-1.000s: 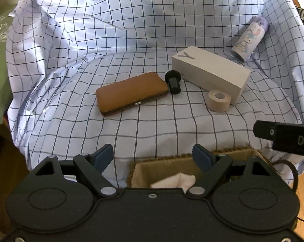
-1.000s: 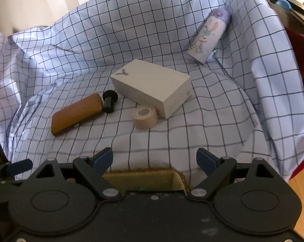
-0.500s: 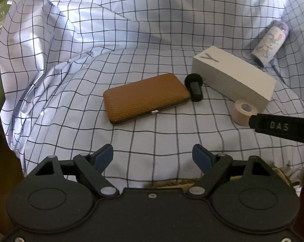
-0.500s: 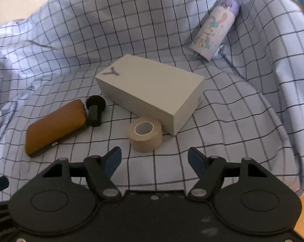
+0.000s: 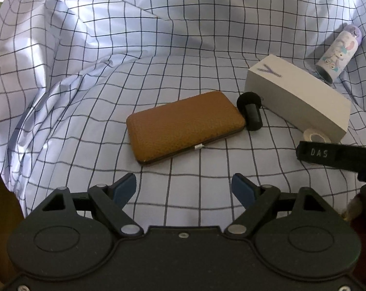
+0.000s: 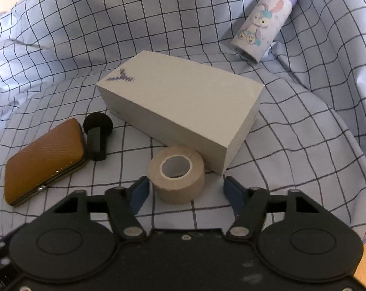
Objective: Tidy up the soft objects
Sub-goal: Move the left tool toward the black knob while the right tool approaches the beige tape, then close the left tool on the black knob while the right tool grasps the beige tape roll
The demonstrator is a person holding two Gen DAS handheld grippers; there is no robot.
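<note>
Right now the right gripper (image 6: 185, 189) is tilting down over the checked cloth (image 6: 292, 131), and its jaws have just been closing. Between them the tape roll (image 6: 176, 173) is standing on end, its hole facing up; the left blue pad (image 6: 139, 194) is sitting just beside the roll's side, while the right pad is standing clear of it with cloth showing in the gap, so nothing is being squeezed. Behind the roll, the white box (image 6: 183, 106) is lying flat with a purple Y mark on its top, one corner just beside the roll. Left of the box, a black knob (image 6: 96, 133) is lying on the cloth, and the brown case (image 6: 44, 160) is lying just beside it, clasp edge toward the camera. Farther back on the right, a lilac bottle (image 6: 264, 21) with a rabbit print is leaning in the folds.

Meanwhile the left gripper (image 5: 184, 184) is hanging with its jaws wide apart and holding nothing, over bare cloth (image 5: 110, 72) in front of the case (image 5: 185, 127). In that view a black finger of the right gripper (image 5: 328, 156) is reaching in from the right edge, covering most of the roll (image 5: 315, 135) beside the box (image 5: 296, 97). The knob (image 5: 250, 111) is lying between case and box, and the bottle (image 5: 338, 53) is resting beyond the box.
</note>
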